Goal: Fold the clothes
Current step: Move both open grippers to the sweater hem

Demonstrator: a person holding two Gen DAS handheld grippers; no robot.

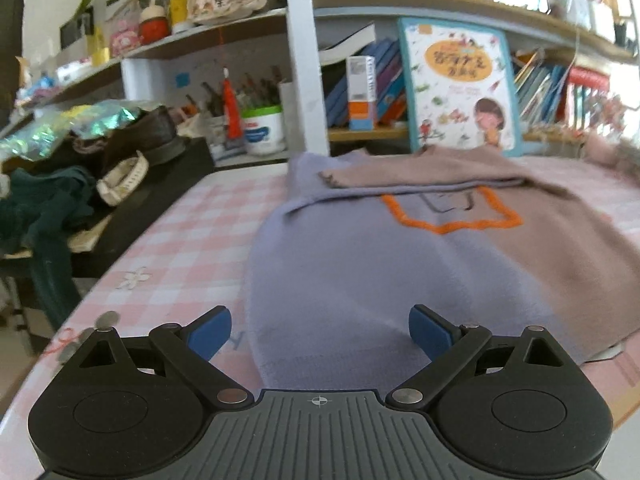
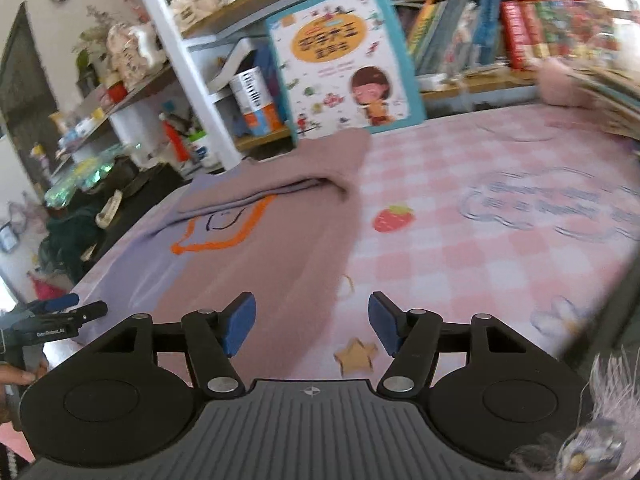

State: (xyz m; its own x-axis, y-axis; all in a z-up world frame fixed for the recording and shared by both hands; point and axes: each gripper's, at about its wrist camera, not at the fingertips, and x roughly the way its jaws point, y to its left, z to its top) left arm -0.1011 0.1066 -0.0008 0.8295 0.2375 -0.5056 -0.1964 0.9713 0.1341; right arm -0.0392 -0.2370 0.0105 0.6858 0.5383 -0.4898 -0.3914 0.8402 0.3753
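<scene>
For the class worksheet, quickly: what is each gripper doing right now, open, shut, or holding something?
Left gripper: open, holding nothing, over the near hem of the sweater.
Right gripper: open, holding nothing, over the sweater's edge and the checked tablecloth.

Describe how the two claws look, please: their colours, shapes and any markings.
Both the left claw and the right claw are black, with two round hubs, a ribbed grey centre plate bearing a small crosshair mark, silver pivot pins, and blue pads on the fingers.

White lettering "GenRobot.AI", small and blurred, on the black left hand-held gripper (image 2: 60,312), Chinese title on the picture book (image 1: 460,84) at the counter's far edge too blurred to read
</scene>
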